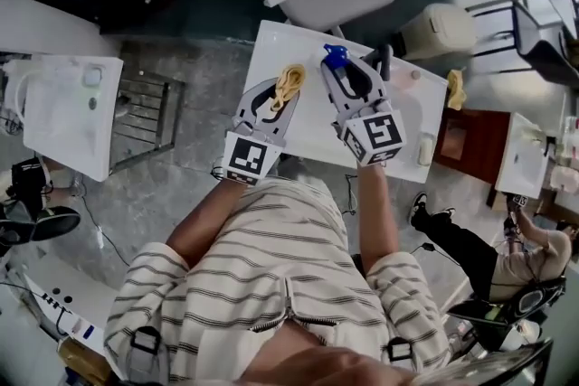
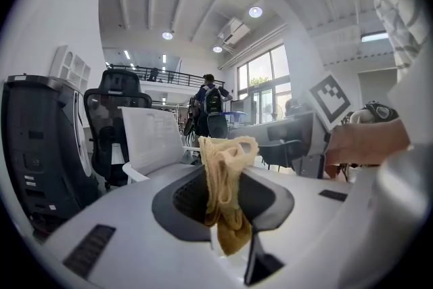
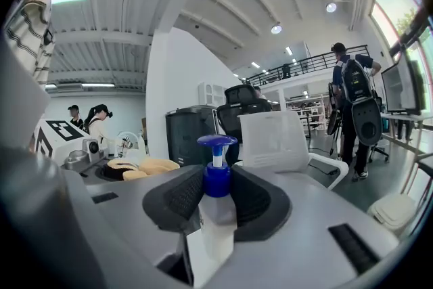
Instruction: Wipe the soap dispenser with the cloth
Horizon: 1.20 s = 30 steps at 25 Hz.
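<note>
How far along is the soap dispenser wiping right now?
Pick-up looks done: the left gripper is shut on the yellow cloth, the right gripper on the soap dispenser. In hand: both are held side by side above the white table, not touching. Left: all the wiping.

In the head view the right gripper hides the body of the white plastic soap dispenser, so only its blue pump shows. The bottom edge of the right gripper view cuts off its base. The left gripper covers the pinched middle of the yellow woven cloth.
</note>
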Each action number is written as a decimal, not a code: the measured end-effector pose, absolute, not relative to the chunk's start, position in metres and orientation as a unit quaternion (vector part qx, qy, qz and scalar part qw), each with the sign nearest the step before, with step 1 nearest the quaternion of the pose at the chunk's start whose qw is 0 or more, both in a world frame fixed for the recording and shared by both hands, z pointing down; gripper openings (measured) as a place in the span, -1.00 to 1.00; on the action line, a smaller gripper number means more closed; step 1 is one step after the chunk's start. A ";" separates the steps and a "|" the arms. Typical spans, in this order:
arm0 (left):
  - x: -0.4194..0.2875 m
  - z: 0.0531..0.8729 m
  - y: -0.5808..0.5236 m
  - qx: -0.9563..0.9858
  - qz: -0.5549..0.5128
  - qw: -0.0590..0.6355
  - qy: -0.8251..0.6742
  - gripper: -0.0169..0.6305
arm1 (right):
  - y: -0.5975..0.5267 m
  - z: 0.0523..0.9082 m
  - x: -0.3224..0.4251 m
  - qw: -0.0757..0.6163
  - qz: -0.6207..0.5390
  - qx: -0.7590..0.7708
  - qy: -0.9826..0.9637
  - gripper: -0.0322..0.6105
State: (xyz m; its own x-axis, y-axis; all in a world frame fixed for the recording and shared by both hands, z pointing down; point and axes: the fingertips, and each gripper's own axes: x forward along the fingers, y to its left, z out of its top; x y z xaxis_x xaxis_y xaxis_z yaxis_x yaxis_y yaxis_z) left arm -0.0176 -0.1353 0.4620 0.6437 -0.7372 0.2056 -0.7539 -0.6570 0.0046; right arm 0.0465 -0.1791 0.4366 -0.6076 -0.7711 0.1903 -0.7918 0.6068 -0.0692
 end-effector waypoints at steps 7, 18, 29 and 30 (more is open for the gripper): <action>-0.017 0.442 -0.129 0.911 0.089 0.036 -0.401 -0.66 | -0.157 0.407 0.043 0.058 0.078 0.448 -0.889 -0.51; -0.010 0.423 -0.125 0.916 0.083 0.015 -0.392 -0.66 | -0.140 0.385 0.043 0.042 0.081 0.458 -0.884 -0.51; 0.012 0.418 -0.118 0.921 0.091 -0.005 -0.378 -0.66 | -0.137 0.381 0.057 0.045 0.065 0.464 -0.882 -0.51; 0.014 0.418 -0.118 0.922 0.093 -0.006 -0.376 -0.66 | -0.138 0.380 0.058 0.045 0.065 0.464 -0.882 -0.51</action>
